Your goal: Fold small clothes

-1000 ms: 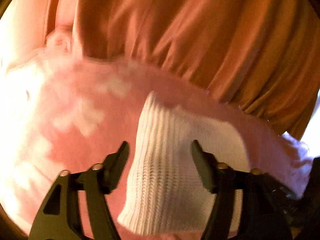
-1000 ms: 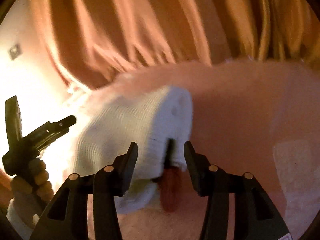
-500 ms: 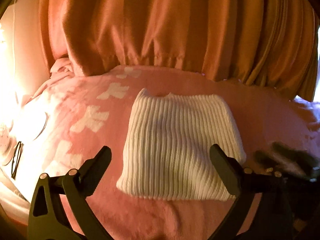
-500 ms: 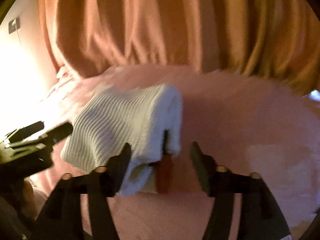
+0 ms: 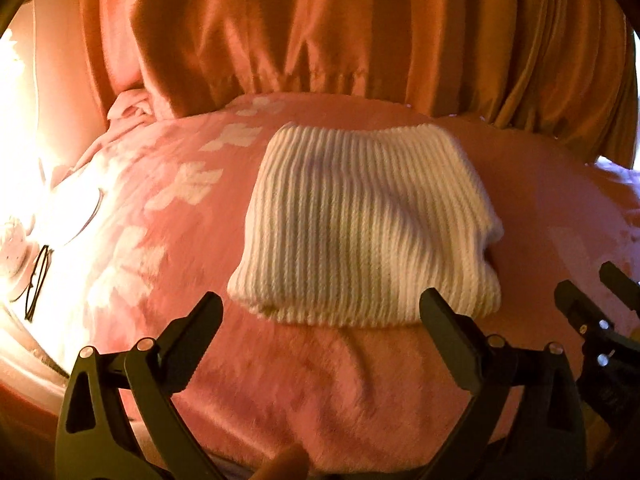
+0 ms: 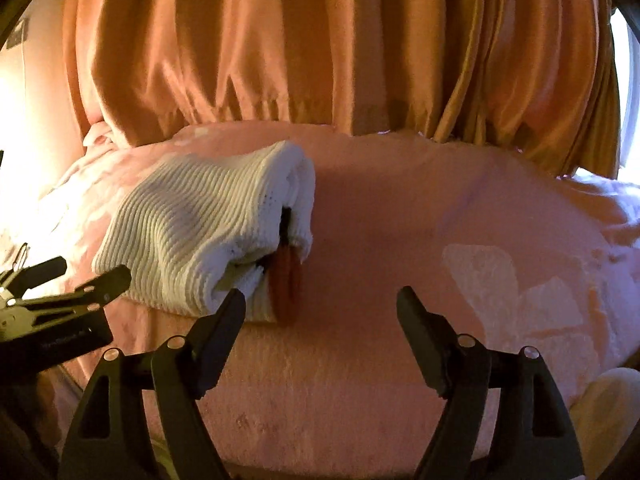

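A: Left wrist view: white ribbed knit garment [image 5: 360, 224] lies folded flat on the pink fleece blanket [image 5: 328, 392], just ahead of the left gripper [image 5: 320, 320]. Jaws spread wide, nothing between them, pads clear of the knit. Opening went up early in the last second, then levelled off.

B: Right wrist view, same garment [image 6: 192, 236] sits left of centre, thick folded edge facing the camera. A reddish-orange strip [image 6: 285, 284] sticks out from under that edge onto the blanket [image 6: 400, 240].

A: Right gripper [image 6: 320, 316]?

B: Jaws have just been opening, now well apart. Nothing pinched; its left fingertip [image 6: 234, 304] overlaps the garment's near corner in the picture, contact can't be told. Strip sits just ahead of the gap, not gripped.

A: Left gripper shows up in the right view at the left edge [image 6: 76, 276], beside the garment. Right gripper's tips peek in at the right edge of the left view [image 5: 592, 300].

B: Background is an orange gathered curtain [image 6: 320, 60] hanging down to the blanket's far edge. Pale bow-like shapes [image 5: 192, 184] printed on the blanket left of the garment. Left side blown out by bright light.
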The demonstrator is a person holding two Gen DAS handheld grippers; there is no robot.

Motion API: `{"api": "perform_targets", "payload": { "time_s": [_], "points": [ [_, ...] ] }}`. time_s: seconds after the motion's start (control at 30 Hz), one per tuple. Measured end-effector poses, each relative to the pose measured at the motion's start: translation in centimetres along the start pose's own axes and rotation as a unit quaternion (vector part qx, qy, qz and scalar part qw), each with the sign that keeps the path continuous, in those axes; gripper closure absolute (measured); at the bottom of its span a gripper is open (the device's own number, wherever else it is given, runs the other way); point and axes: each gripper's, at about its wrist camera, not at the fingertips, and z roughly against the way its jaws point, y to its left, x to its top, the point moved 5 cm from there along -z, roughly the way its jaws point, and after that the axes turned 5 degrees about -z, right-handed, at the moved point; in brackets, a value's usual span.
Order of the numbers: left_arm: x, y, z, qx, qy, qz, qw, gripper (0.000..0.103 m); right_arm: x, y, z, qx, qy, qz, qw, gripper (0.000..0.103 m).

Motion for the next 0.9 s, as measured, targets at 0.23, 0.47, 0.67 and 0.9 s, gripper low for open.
{"api": "perform_targets", "payload": {
  "time_s": [0.23,0.47,0.67,0.9],
  "points": [
    [-1.1,0.0,-0.3,0.007,0.013,0.002,0.9999,0.007,-0.6,-0.4,-0.9,0.023,0.028,-0.025,0.999,0.027],
    [-1.6,0.1,-0.8,0.003,0.023,0.0,0.9997,0.007,-1.1,0.1,-1.0,0.026,0.033,-0.02,0.999,0.026],
    [-2.0,-0.3,-0.9,0.014,0.017,-0.009,0.9997,0.007,-1.5,0.8,-1.2,0.027,0.04,-0.017,0.999,0.026],
    [-2.2,-0.1,-1.3,0.027,0.029,-0.001,0.9992,0.007,-1.6,1.1,-1.4,0.029,0.045,-0.018,0.998,0.026]
  ]
}}
